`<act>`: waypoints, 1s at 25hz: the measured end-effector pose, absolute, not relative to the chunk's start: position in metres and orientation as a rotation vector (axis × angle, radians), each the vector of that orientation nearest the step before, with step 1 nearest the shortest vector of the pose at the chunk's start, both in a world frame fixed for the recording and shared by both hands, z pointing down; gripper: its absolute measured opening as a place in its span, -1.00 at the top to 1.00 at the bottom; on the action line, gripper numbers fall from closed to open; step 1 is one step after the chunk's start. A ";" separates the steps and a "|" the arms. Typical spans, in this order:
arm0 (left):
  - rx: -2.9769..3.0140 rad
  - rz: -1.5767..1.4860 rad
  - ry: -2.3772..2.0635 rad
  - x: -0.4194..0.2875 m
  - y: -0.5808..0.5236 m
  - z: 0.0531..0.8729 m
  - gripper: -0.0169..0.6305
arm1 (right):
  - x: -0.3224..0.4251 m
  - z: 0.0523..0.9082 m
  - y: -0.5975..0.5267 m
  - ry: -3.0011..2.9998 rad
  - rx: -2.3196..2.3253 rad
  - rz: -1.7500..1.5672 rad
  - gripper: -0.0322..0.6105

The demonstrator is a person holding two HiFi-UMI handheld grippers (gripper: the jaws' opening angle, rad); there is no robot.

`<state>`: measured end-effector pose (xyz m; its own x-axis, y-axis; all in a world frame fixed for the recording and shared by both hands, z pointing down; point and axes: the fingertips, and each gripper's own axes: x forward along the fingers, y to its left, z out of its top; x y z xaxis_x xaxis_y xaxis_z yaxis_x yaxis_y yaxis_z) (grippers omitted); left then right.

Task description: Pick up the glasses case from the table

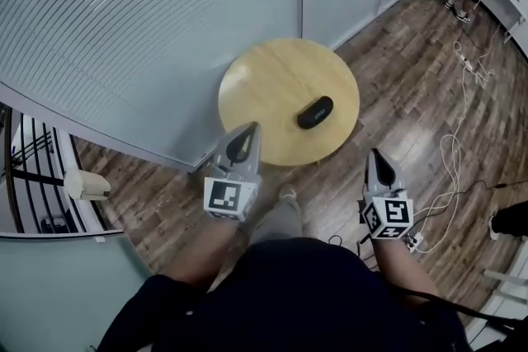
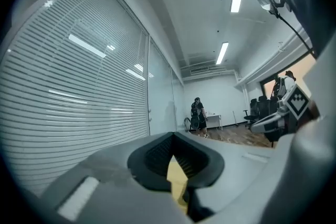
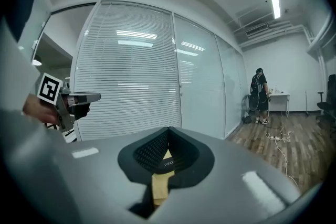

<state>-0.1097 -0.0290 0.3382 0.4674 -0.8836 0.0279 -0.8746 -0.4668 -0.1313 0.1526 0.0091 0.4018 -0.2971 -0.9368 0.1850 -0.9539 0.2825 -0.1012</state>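
Case (image 1: 315,112) lies slantwise, near-left to far-right, on the table (image 1: 264,82), ahead between left gripper (image 1: 250,128) and right gripper (image 1: 374,152); both jaws are together, empty.

We see a round table (image 1: 264,86) with a pale wooden top standing close to the glass wall. Its top is bare wood apart from one thing: a dark, oblong glasses case (image 1: 315,112), which lies flat toward the table's right edge, set at a slant. The table stands on a floor (image 1: 404,78) of brown wooden planks. On those planks, to the right and well apart from the table, a white cable (image 1: 451,151) trails in loose loops from a power strip (image 1: 464,60).
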 end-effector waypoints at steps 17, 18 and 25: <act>-2.791 -0.299 1.351 -0.064 -0.235 0.407 0.94 | 0.108 0.505 -0.187 -2.327 1.689 0.533 0.87; -2.803 -0.278 1.383 -0.064 -0.242 0.410 0.94 | 0.106 0.515 -0.191 -2.321 1.681 0.564 0.87; -2.809 -0.343 1.514 -0.064 -0.283 0.457 0.94 | 0.103 0.591 -0.229 -2.282 1.611 0.771 0.87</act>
